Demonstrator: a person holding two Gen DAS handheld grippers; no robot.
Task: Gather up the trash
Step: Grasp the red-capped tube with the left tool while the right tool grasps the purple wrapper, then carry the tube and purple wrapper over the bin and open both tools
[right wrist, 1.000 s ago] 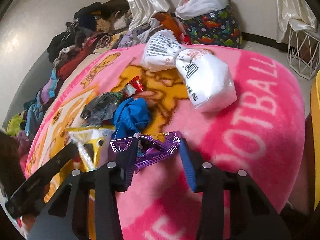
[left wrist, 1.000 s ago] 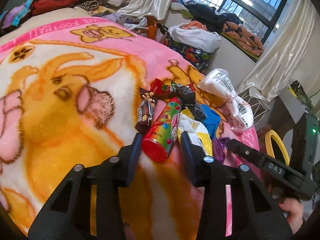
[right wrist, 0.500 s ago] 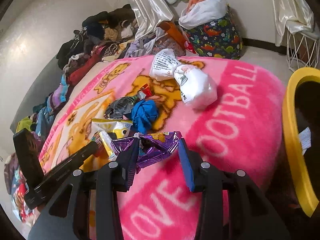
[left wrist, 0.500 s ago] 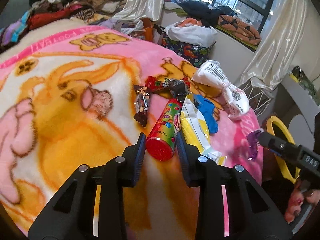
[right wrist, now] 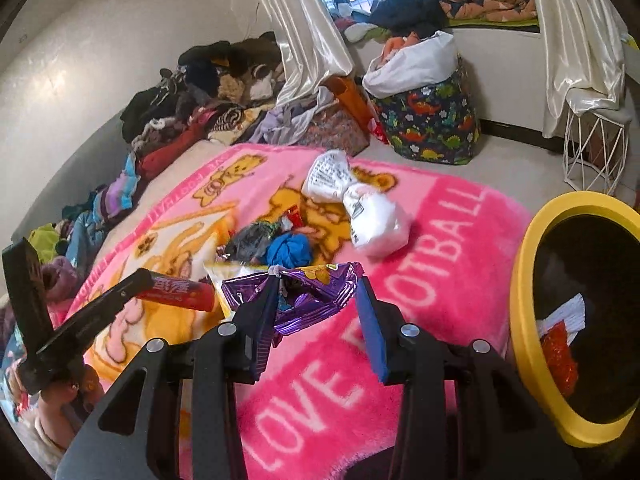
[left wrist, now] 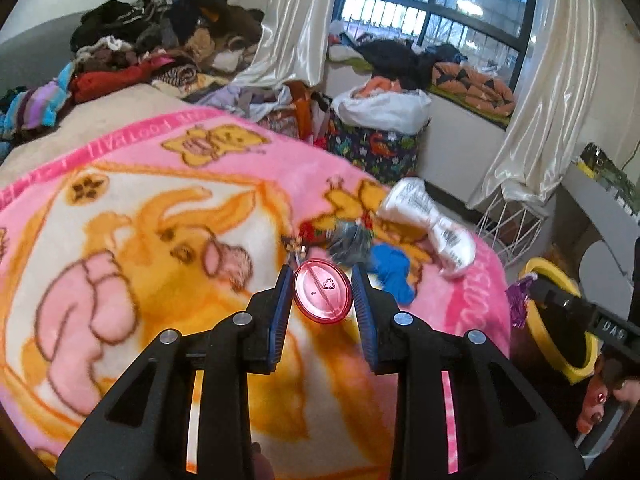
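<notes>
On the left, a fuzzy pink blanket [left wrist: 120, 208] w/ orange cartoon figures is spread over the bed; clothes [left wrist: 152, 52] are heaped behind it by the wall. The left gripper [left wrist: 322, 292] is clamped on a tube [left wrist: 322, 291]: a rigid cylinder w/ a round, translucent red plastic cap bearing a recycling mark. In the left view only the cap end is seen, so the tube's long axis runs along the fingers, cap toward the camera, body pointing away. In the right view the tube [right wrist: 180, 292] is seen side-on, red w/ white print, held above the blanket, roughly level. The jaws are narrow, pads pressed on both sides of the tube.

Mid-blanket, a loose pile is left: a crumpled grey foil [left wrist: 348, 242], a soft blue wad [left wrist: 394, 272], then a white bag [left wrist: 432, 224] of thin plastic w/ black print, pinched at the waist.

The right gripper [right wrist: 316, 300] is closed part-way on a wrapper [right wrist: 304, 292]: crinkled, shiny purple foil, flat and wide, its long axis lying across the jaws, left to right, above the blanket. Whether both pads press it can't be told; the left one does.

Far right, a bin [right wrist: 524, 320] w/ a smooth yellow rim and dark inside is standing beside the bed, scraps inside.
</notes>
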